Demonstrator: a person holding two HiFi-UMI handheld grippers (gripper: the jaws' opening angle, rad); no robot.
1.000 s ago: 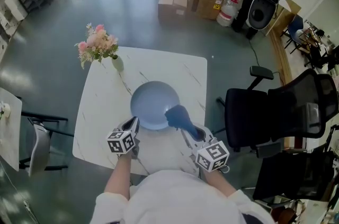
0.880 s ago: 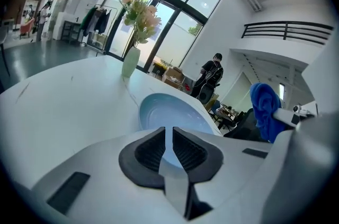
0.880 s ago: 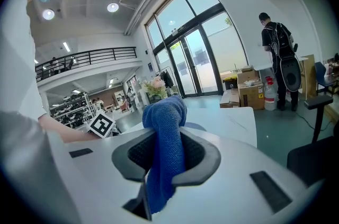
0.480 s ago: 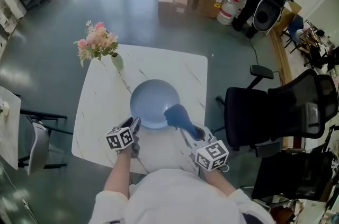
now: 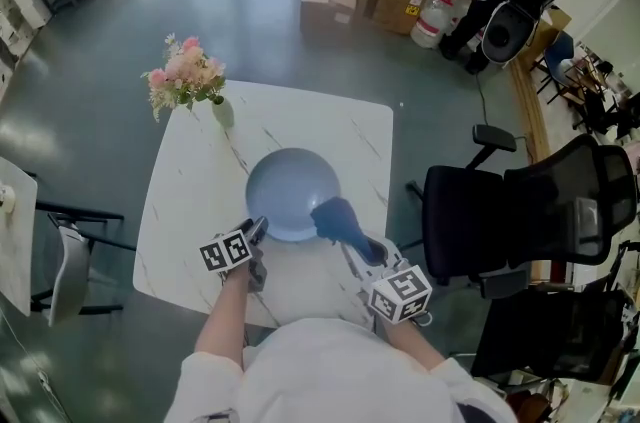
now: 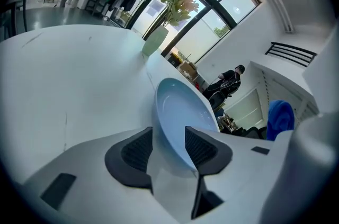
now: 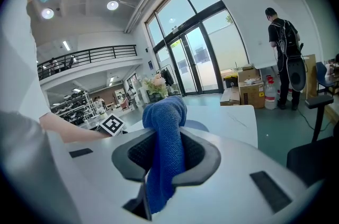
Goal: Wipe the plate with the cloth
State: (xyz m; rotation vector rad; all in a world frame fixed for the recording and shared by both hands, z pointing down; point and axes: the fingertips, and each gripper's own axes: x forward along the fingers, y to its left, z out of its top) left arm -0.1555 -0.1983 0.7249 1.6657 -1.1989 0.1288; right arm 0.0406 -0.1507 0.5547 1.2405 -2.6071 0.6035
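Plate sits on the table, near rim between the just-opened jaws of our left gripper; we should pin that rim before sweeping across it the cloth clamped in our right gripper.

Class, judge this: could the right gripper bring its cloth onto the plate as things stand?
Probably yes. The right gripper grips the blue cloth, which hangs at the plate's near right rim, and the plate's inside lies bare.
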